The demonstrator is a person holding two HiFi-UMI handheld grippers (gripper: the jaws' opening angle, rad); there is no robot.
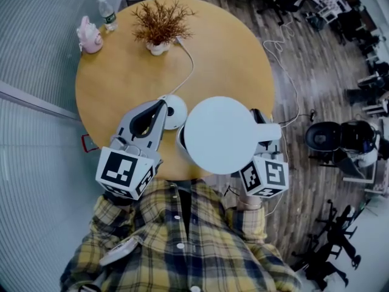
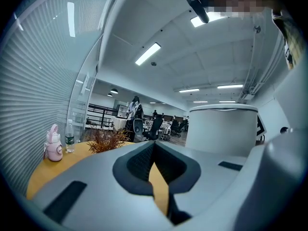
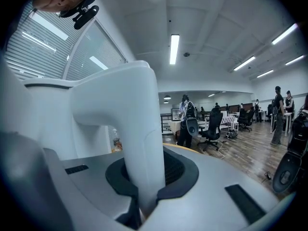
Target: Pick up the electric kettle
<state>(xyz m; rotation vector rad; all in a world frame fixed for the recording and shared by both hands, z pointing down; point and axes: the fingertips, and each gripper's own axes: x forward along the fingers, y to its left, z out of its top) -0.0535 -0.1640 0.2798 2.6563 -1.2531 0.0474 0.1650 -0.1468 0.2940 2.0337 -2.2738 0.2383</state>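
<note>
In the head view the white electric kettle (image 1: 222,134) shows only its round lid, which covers its body, the fingers (image 3: 180,170) of the right gripper (image 3: 144,179) and part of the round wooden worktop's (image 1: 121,72) near rim. The clear plastic bottle's (image 1: 107,12) label is too small to read.

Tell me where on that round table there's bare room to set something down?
The right half of the table, from the plant to the kettle, is bare. So is the wood between the pink bottle and the base. The near edge is crowded: base, kettle, left gripper, right gripper.
</note>
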